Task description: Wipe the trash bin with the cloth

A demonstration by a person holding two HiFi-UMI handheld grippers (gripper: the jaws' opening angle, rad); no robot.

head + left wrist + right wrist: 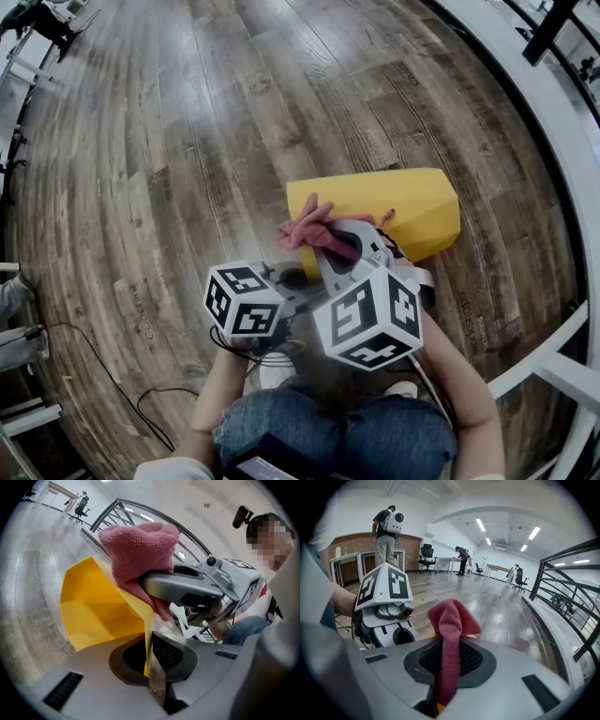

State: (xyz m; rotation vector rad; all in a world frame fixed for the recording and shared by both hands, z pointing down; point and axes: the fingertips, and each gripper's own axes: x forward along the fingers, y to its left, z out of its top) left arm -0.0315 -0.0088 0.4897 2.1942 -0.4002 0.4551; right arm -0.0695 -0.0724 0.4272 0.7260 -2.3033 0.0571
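The bin [403, 202] lies on its side on the floor [187, 141]. Its long axis runs across the head view, with the near end at the two grippers and the body stretching off to the right. The left hand-held gripper [150, 656] is pressed together on the bin's thin yellow wall at that end, likely to steady it. The right hand-held gripper [447, 660] pinches the pink cloth [452, 616], which bunches above its jaws just over the same edge. Whether the cloth touches the plastic is hard to tell. The bin's long side lies ahead and to the right of the cloth, so the wipe would run that way.
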